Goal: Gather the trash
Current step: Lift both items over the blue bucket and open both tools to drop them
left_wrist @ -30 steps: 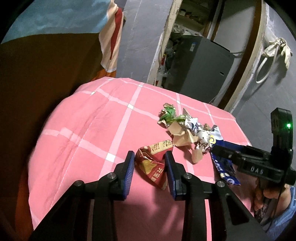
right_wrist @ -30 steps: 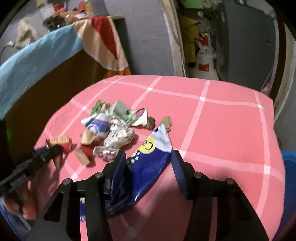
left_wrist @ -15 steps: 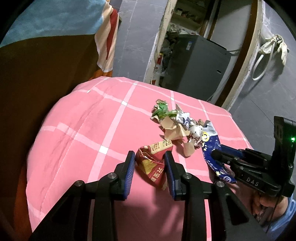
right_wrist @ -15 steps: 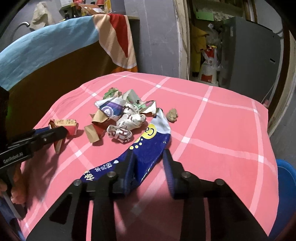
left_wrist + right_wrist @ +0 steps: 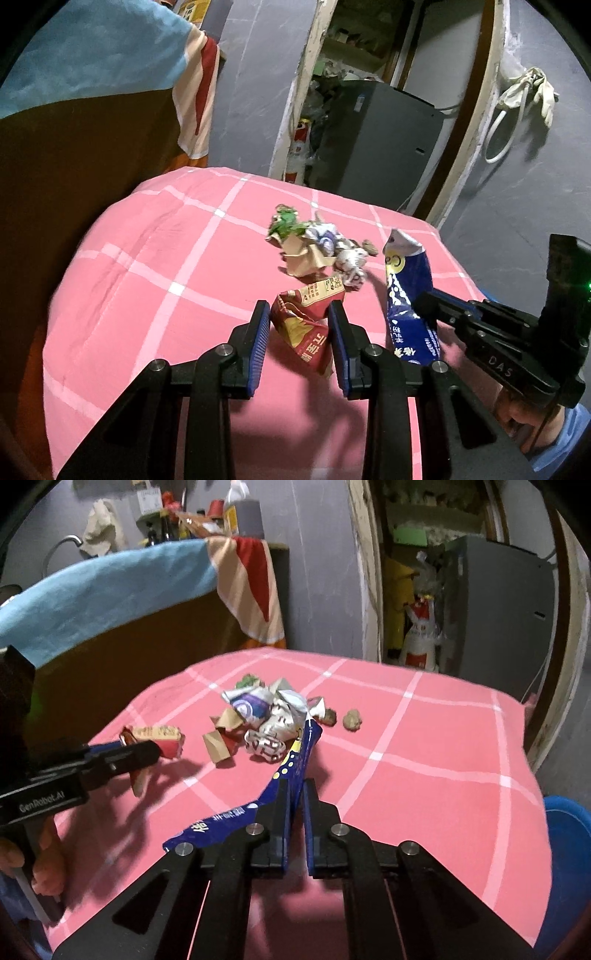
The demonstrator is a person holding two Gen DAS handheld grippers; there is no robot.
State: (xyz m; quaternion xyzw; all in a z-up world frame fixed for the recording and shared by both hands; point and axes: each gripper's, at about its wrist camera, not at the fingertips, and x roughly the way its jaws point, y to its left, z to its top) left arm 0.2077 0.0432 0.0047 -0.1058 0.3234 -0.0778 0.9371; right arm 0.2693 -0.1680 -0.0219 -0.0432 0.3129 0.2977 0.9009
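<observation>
A crumpled red snack wrapper [image 5: 301,332] hangs between the pads of my left gripper [image 5: 298,310], which is shut on it just above the pink checked cloth [image 5: 166,277]. My right gripper [image 5: 296,784] has its jaws closing tight on a long blue foil wrapper [image 5: 221,821], pads pinching it mid-length; one end trails left, the other points at the pile. The pile of crumpled wrappers and paper [image 5: 266,720] lies mid-table, beyond both grippers. In the right wrist view, the left gripper [image 5: 147,751] carries the red wrapper [image 5: 162,734] at the left.
A small brown lump [image 5: 352,719] lies right of the pile. A blue bin [image 5: 569,849] stands below the table's right edge. A wooden board draped with a blue towel [image 5: 74,147] rises on the left. A grey appliance [image 5: 376,136] stands behind the table.
The right gripper's jaws closed onto the blue wrapper and raised it off the cloth. Both grippers drew back from the pile. The left gripper kept its hold on the red wrapper.
</observation>
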